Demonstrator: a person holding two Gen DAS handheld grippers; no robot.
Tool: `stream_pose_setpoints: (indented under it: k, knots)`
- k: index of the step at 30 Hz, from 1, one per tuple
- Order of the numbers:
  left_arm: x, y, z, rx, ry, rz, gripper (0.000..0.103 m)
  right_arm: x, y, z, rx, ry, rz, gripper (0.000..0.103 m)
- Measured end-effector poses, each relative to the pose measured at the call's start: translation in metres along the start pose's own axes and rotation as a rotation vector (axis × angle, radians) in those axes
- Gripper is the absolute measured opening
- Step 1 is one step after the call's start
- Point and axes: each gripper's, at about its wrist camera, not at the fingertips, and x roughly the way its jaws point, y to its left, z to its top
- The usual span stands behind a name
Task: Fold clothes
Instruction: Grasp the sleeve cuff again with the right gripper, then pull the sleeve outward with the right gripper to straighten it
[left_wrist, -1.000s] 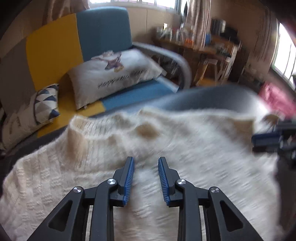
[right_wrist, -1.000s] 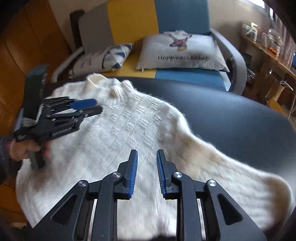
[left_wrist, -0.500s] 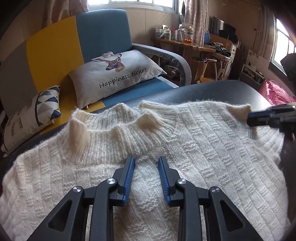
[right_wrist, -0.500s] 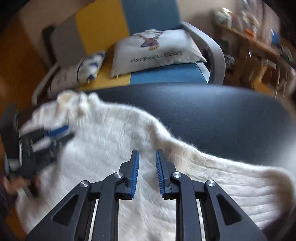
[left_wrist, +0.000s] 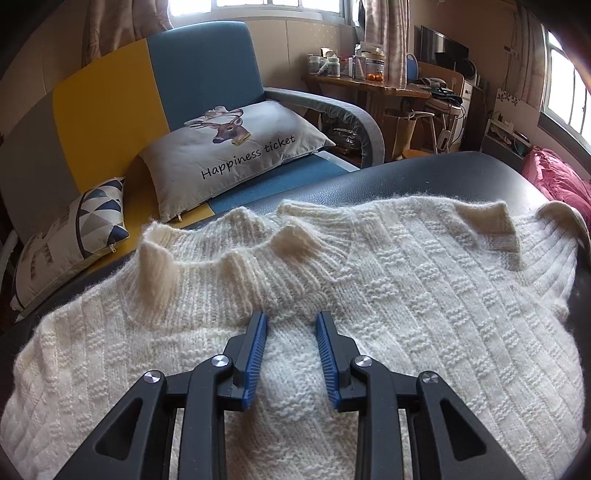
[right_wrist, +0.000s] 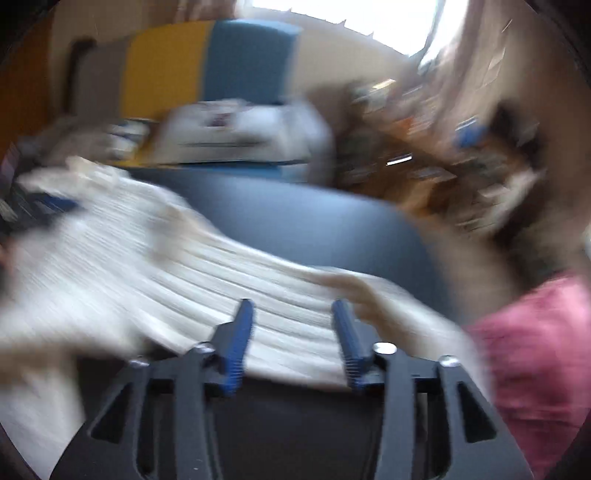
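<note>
The cream sweater (left_wrist: 388, 280) is lying spread on the dark worktop (left_wrist: 424, 177). The left claw (left_wrist: 291, 317) is hovering parted and empty just below its collar. The right claw (right_wrist: 293, 308), blurred, is gaping wider over the sweater's hem, gripping nothing.

Deer pillow (left_wrist: 236, 147) on sofa (left_wrist: 110, 92); pink cloth (left_wrist: 557, 181)

A yellow-and-blue sofa (left_wrist: 155, 88) with cushions (left_wrist: 236, 147) faces a cluttered wooden desk (left_wrist: 369, 83) under bright windows (left_wrist: 565, 88).
</note>
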Motion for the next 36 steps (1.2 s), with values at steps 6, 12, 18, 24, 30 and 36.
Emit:
stream_pose_setpoints:
  k: [6,12,18,24,30,36]
  knots:
    - [-0.001,-0.004,0.001,0.013,0.001,0.019,0.028,0.000,-0.053,-0.076,-0.061,0.057,-0.239,0.070]
    - [-0.002,-0.010,0.001,0.032,0.003,0.048,0.029,0.020,-0.077,-0.082,0.017,0.063,-0.228,0.070]
    - [-0.002,-0.007,0.001,0.027,0.001,0.042,0.029,0.049,-0.093,-0.073,0.083,0.160,-0.146,0.006]
    - [-0.003,-0.003,0.000,0.012,-0.002,0.024,0.028,0.021,-0.100,-0.056,0.180,0.147,-0.018,0.006]
    - [-0.003,0.001,0.001,0.003,-0.002,0.008,0.028,-0.038,-0.119,-0.015,0.229,0.078,0.064,0.006]
    - [-0.003,0.004,0.002,-0.011,-0.003,-0.011,0.028,-0.029,-0.167,0.014,0.350,0.125,0.057,0.006]
